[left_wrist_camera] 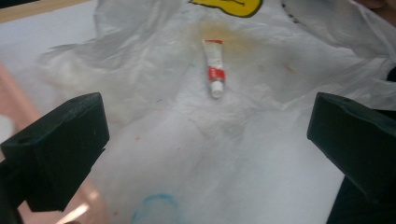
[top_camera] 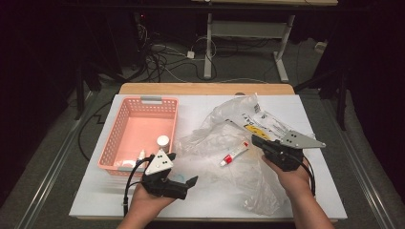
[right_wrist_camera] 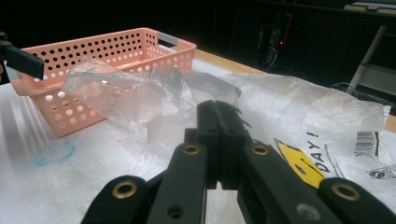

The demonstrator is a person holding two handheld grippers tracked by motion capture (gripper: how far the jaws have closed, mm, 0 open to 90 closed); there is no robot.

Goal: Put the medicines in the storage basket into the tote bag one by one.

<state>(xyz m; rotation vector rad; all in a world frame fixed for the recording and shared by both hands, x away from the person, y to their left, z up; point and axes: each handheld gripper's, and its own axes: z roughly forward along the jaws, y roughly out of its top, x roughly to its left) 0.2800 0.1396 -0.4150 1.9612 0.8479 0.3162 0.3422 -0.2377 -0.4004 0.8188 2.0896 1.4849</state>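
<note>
We see the left gripper (top_camera: pixel 184 168) low at the table's (top_camera: pixel 210 200) near-left edge, jaws wide apart w/ nothing between them. In the left gripper view its jaws frame a small red-and-white tube (left_wrist_camera: pixel 214 68) lying farther off on the clear plastic bag (left_wrist_camera: pixel 140 56), cap end toward the camera, well apart from both jaws. In the high view the tube (top_camera: pixel 234 154) lies on the bag (top_camera: pixel 224 138), between the two grippers. The right gripper (top_camera: pixel 258 141) sits at the bag's right part; its jaws are together, pads touching. Whether bag film is pinched betw. them we cannot tell. The pink basket (top_camera: pixel 138 131) stands at table left, approx. beside the bag, w/ a white bottle (top_camera: pixel 163 142) inside near its front-right corner
</note>
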